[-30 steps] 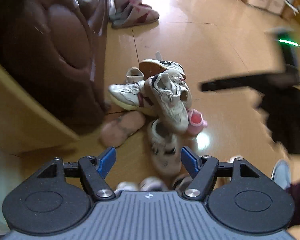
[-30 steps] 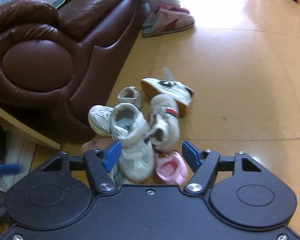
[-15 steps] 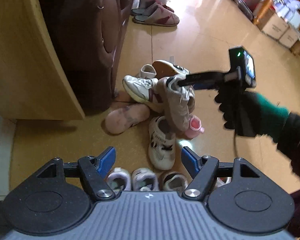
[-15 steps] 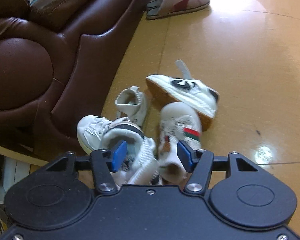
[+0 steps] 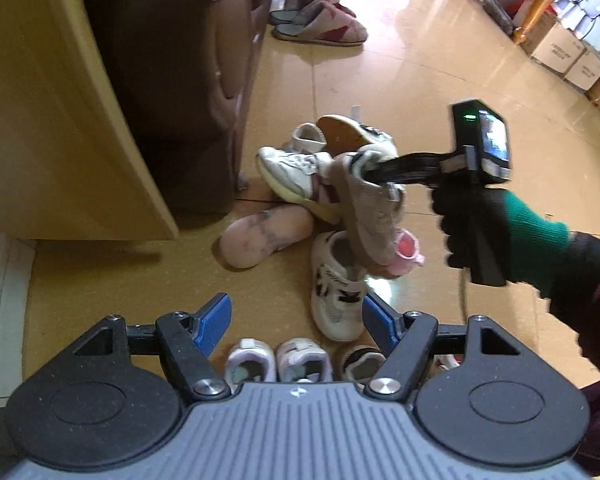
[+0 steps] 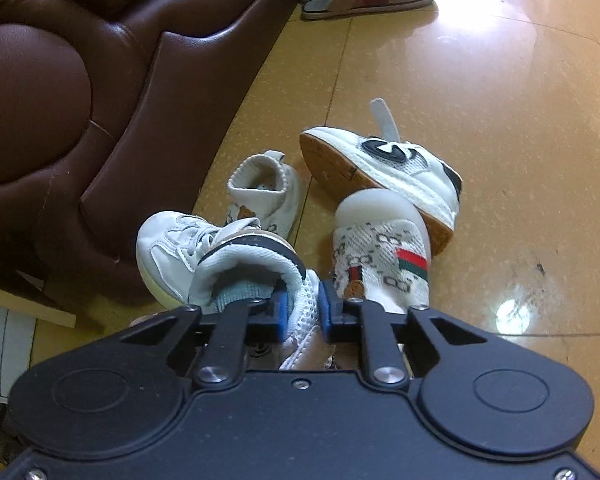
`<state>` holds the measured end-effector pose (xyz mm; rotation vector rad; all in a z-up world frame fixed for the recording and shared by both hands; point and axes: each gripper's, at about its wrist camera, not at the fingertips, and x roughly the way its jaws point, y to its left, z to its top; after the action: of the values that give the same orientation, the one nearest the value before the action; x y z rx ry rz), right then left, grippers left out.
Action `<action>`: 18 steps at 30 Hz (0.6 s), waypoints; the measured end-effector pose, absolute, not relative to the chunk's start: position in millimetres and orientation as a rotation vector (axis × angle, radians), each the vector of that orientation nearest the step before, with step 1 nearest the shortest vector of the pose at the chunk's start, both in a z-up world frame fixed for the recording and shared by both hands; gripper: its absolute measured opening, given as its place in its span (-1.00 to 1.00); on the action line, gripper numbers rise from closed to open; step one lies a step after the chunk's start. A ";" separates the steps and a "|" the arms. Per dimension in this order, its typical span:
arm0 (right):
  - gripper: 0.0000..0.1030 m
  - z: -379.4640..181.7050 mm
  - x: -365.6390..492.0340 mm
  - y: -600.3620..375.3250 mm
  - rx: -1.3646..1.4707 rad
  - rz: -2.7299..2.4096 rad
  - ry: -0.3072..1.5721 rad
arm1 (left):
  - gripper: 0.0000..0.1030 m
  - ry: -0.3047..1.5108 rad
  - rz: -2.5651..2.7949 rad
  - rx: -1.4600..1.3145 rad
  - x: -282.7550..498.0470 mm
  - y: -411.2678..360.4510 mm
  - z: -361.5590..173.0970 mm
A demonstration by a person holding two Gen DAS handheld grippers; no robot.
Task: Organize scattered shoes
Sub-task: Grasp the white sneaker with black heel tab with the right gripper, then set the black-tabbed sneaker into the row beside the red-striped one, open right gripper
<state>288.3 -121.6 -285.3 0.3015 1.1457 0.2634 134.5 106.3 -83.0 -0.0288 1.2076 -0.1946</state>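
Right tool (image 6: 300,310) tight on mesh sneaker (image 6: 256,276) collar; sole side only leftward.

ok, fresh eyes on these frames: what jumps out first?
The heap of small shoes on the floor beside the brown leather sofa. The right tool, its jaws having just closed, pinches the mesh collar of a white sneaker on top of the heap. The left tool hangs open above a neat row of shoes.

Sofa (image 6: 100,100) blocks left of shoe pile (image 5: 332,200); floor (image 6: 500,120) right open.
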 end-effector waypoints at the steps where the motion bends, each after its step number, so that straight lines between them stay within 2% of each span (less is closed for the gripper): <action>1: -0.76 -284.8 287.4 -124.8 0.316 0.257 1.146 | 0.39 1.204 -0.192 -0.019 135.0 106.4 -82.7; 11: -0.80 -241.9 253.5 -168.9 0.447 0.178 1.136 | 0.39 1.128 -0.211 0.065 133.3 97.5 -58.2; 18: -0.80 -230.2 195.8 -185.7 0.461 0.132 1.169 | 0.39 1.083 -0.217 0.088 124.5 99.8 -41.2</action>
<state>195.8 -185.7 -230.2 0.4613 1.1694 0.1317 124.5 99.8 -41.2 0.0878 1.0825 -0.2174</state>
